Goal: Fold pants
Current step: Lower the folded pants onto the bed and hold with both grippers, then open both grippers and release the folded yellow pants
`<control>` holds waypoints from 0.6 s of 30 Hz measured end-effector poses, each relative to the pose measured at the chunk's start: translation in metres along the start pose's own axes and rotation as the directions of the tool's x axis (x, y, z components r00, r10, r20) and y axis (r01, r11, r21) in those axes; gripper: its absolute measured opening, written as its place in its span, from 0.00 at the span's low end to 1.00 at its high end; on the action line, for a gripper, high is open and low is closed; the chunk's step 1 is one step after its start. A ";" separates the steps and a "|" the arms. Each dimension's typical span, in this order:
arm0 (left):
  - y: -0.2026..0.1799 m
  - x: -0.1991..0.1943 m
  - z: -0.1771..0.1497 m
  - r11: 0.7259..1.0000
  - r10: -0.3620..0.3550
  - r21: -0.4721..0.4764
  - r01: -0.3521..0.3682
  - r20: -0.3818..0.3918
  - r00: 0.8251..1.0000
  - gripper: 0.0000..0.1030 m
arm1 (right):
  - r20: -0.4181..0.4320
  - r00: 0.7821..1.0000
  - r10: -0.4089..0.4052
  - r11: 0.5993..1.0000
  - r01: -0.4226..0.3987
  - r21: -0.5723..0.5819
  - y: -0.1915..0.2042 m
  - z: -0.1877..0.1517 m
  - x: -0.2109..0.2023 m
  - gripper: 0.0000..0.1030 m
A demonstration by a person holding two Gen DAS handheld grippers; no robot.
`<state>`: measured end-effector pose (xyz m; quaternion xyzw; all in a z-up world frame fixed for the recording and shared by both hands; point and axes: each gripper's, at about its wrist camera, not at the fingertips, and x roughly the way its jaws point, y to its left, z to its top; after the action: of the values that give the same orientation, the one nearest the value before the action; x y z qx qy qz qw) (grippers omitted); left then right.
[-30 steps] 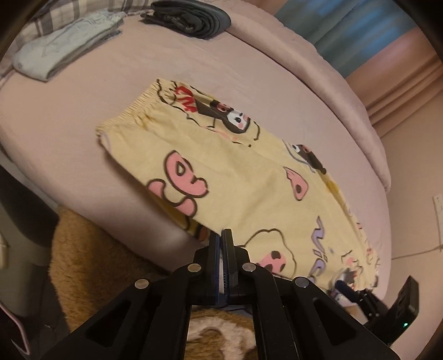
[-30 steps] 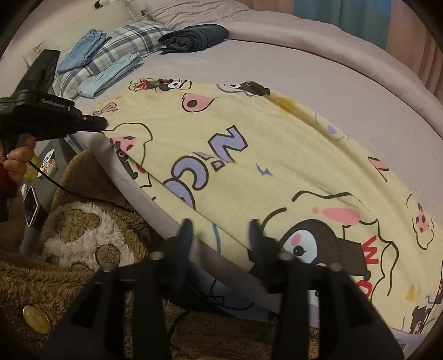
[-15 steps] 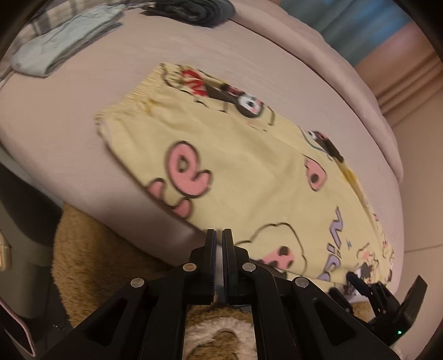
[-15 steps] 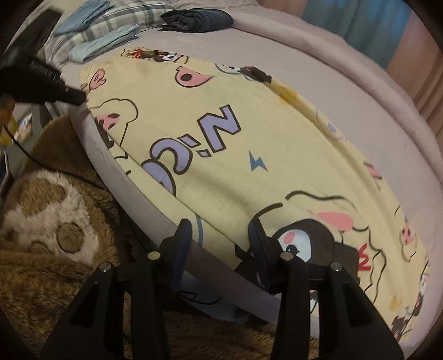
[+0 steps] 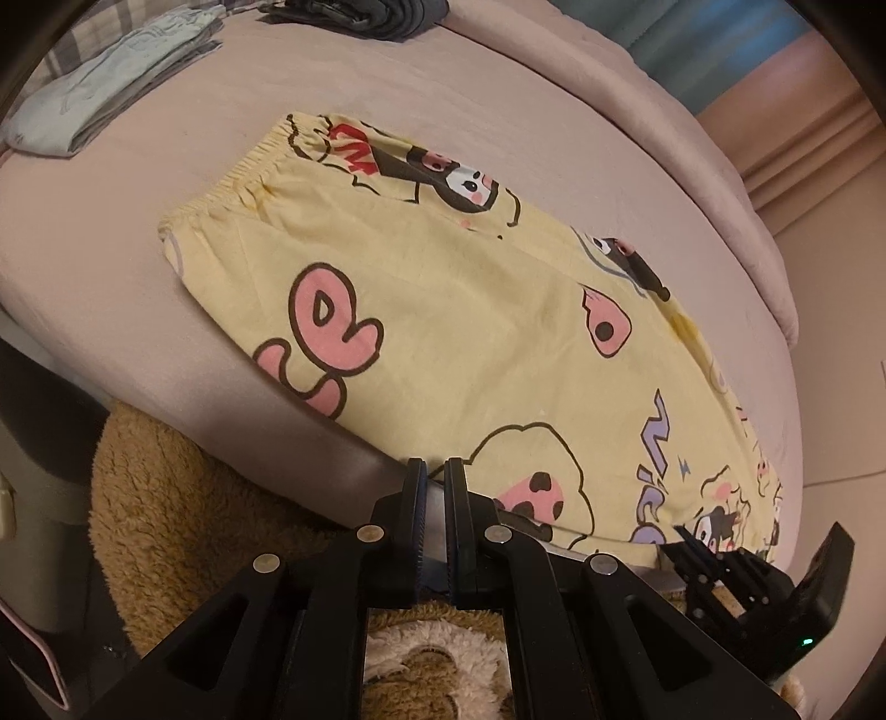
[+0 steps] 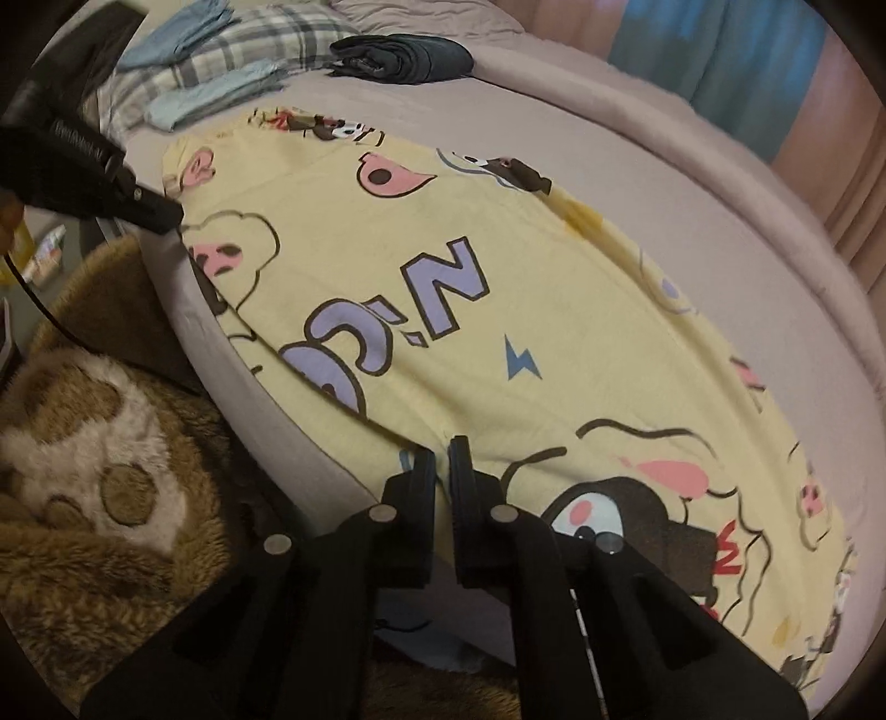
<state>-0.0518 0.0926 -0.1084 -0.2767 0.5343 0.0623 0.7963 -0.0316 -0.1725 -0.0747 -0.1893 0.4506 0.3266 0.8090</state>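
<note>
Yellow cartoon-print pants (image 5: pixel 454 310) lie flat along the near edge of a pink bed (image 5: pixel 166 232), waistband at the far left in the left wrist view. My left gripper (image 5: pixel 435 471) is shut at the pants' near edge by the bed rim; whether cloth is pinched is not clear. In the right wrist view the pants (image 6: pixel 498 310) spread ahead. My right gripper (image 6: pixel 443 451) is shut on their near hem. The left gripper also shows at the upper left of the right wrist view (image 6: pixel 166 213).
Folded dark pants (image 6: pixel 404 55), folded light-blue pants (image 6: pixel 216 94) and a plaid pillow (image 6: pixel 249 39) lie at the far side of the bed. A brown plush rug (image 6: pixel 99 487) covers the floor below the bed edge. A raised bed border (image 5: pixel 692 166) runs along the far side.
My right gripper has closed from wide open onto the pants' near hem. Both grippers have moved closer to the bed edge.
</note>
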 end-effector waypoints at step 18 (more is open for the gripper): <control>-0.018 0.003 0.014 0.998 -0.040 0.046 0.043 -0.049 0.998 0.01 | -0.007 0.995 0.104 0.994 -0.104 0.029 0.001 -0.015 -0.025 0.10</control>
<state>-0.0324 0.0837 -0.1003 -0.2702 0.5487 0.0264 0.7907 -0.0511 -0.1894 -0.0607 -0.1553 0.4678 0.3612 0.7916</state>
